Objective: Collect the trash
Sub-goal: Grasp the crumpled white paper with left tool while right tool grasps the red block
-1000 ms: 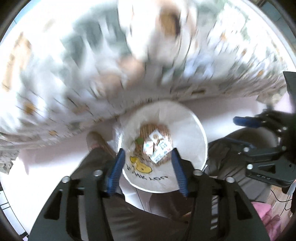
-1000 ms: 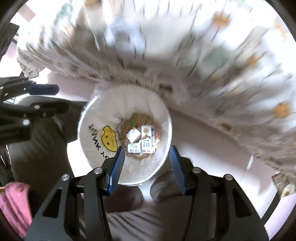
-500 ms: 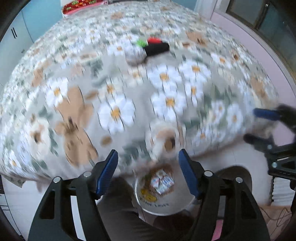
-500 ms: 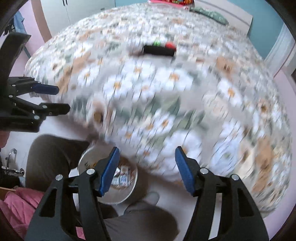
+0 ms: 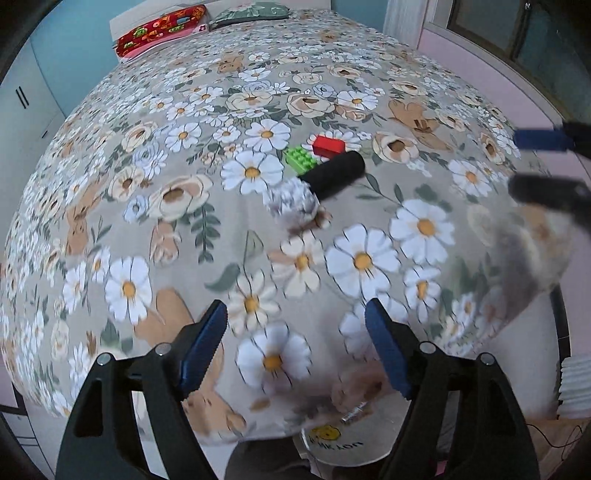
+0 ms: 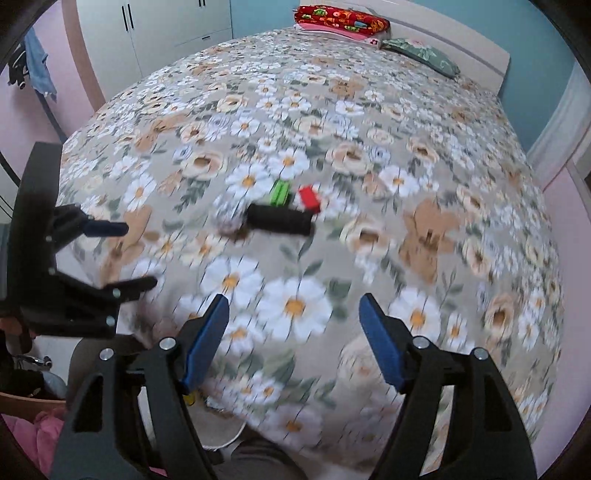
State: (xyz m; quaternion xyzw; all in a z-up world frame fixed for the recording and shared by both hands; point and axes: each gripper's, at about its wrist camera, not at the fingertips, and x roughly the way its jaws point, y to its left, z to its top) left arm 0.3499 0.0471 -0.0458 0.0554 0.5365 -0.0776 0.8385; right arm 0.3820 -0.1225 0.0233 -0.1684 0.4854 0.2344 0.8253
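A crumpled white paper ball [image 5: 293,202] lies on the flowered bed [image 5: 147,206], touching a black cylinder [image 5: 334,173]. A green brick [image 5: 301,159] and a red brick [image 5: 328,144] lie just behind them. The same group shows blurred in the right wrist view: paper ball [image 6: 229,218], cylinder [image 6: 279,219], green brick [image 6: 280,192], red brick [image 6: 309,198]. My left gripper [image 5: 295,350] is open and empty over the bed's near edge. My right gripper [image 6: 293,343] is open and empty too. The white trash bin [image 5: 343,443] with a yellow smiley stands below the bed edge.
Red and green pillows [image 6: 341,20] lie at the headboard. White wardrobes [image 6: 147,29] stand at the far left. The right gripper shows at the right edge of the left wrist view [image 5: 546,166]. The person's legs [image 6: 258,461] are beside the bin.
Both grippers have swung up from over the trash bin to face the bed top. The bin has dropped to the bottom of both views. Both stay open and empty.
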